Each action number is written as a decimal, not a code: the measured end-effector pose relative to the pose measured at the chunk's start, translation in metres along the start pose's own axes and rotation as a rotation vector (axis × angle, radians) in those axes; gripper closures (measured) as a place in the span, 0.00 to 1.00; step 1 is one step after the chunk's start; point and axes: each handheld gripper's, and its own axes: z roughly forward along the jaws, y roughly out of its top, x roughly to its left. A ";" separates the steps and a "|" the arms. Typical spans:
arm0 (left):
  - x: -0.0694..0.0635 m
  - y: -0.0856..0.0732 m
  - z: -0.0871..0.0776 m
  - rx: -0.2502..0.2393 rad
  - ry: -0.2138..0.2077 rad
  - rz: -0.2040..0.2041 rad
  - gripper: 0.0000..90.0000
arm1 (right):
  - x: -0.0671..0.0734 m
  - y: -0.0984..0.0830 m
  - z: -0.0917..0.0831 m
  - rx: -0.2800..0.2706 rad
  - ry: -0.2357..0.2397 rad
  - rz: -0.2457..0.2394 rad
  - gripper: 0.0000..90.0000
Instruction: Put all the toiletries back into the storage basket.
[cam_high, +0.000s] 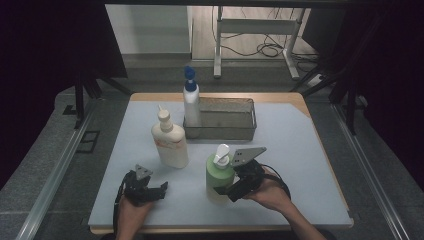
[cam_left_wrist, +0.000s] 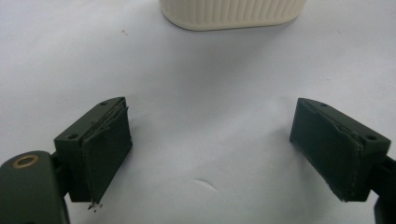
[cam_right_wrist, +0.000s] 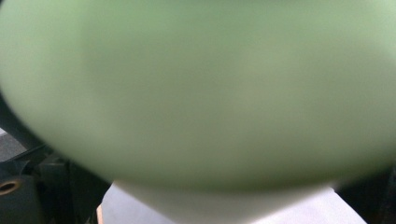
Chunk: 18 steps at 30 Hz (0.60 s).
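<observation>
The green bottle (cam_high: 219, 175) with a white pump top stands upright on the front middle of the white mat (cam_high: 300, 150), and the right gripper (cam_high: 231, 189) is clamped on its lower body from the right side. In the right gripper view the bottle's green wall (cam_right_wrist: 201, 93) sits blurred, right up against the camera, with a strip of mat below it.

Just behind and to the left stands a cream bottle (cam_high: 170, 142), with a narrow gap between the two. Farther back, a white bottle with a blue pump (cam_high: 191, 100) stands at the left end of a wire basket (cam_high: 235, 120).

The left gripper (cam_high: 155, 192) rests low near the mat's front edge, jaws spread wide and holding nothing; in its own view bare mat lies between them and the cream bottle's base (cam_left_wrist: 231, 14) stands ahead, well apart. The mat's right half lies open.
</observation>
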 end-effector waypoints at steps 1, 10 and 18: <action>0.000 0.000 0.000 0.000 0.000 0.000 0.13 | 0.000 0.001 0.000 -0.002 -0.001 -0.001 0.06; 0.000 0.000 0.000 0.000 0.000 0.000 0.13 | 0.004 0.004 0.000 -0.012 -0.013 -0.024 0.12; 0.000 0.000 0.000 0.000 -0.001 -0.001 0.13 | 0.005 0.006 0.000 -0.002 -0.034 -0.012 0.13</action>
